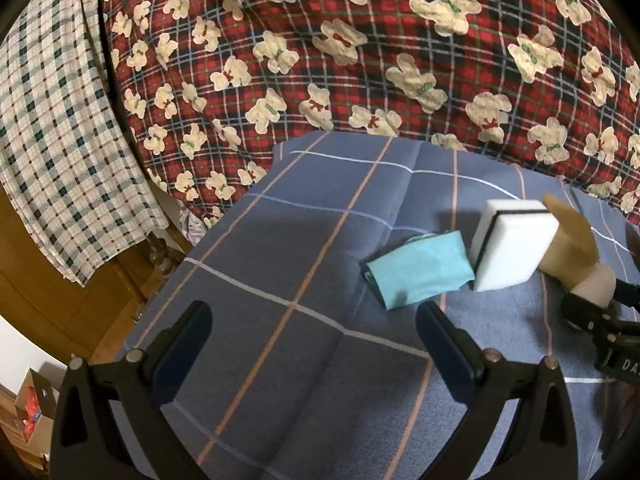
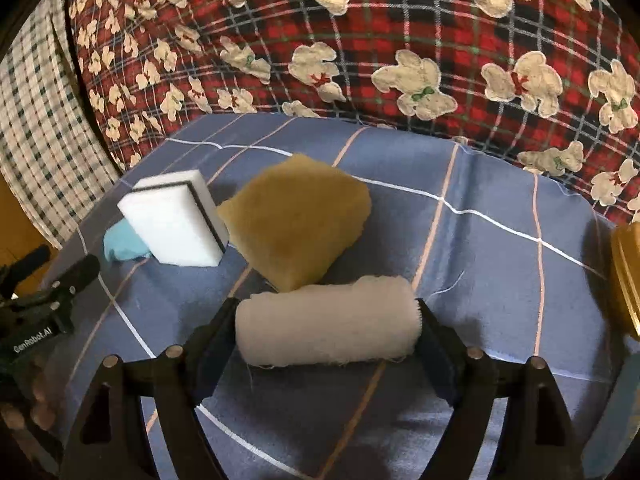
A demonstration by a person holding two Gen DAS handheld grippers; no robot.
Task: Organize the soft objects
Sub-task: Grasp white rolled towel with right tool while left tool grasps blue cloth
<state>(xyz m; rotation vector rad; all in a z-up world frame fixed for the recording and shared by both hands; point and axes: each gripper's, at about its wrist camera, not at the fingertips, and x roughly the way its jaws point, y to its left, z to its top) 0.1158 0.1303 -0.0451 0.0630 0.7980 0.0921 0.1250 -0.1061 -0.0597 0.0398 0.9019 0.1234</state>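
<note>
Between the fingers of my right claw (image 2: 326,330) lies a rolled white cloth (image 2: 326,320), resting on the blue checked bedsheet (image 2: 480,264) just in front of a tan sponge (image 2: 296,220). Its pads meet the roll's ends; I judge it light and squashy, best pinched endwise. My left claw (image 1: 314,344) hangs spread and empty.

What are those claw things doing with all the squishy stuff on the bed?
A person is tidying soft things on a blue checked cloth. The right gripper has a rolled white cloth between its fingers. The left gripper is open and empty. A white sponge, a yellow sponge and a folded teal cloth sit lined up together.
</note>
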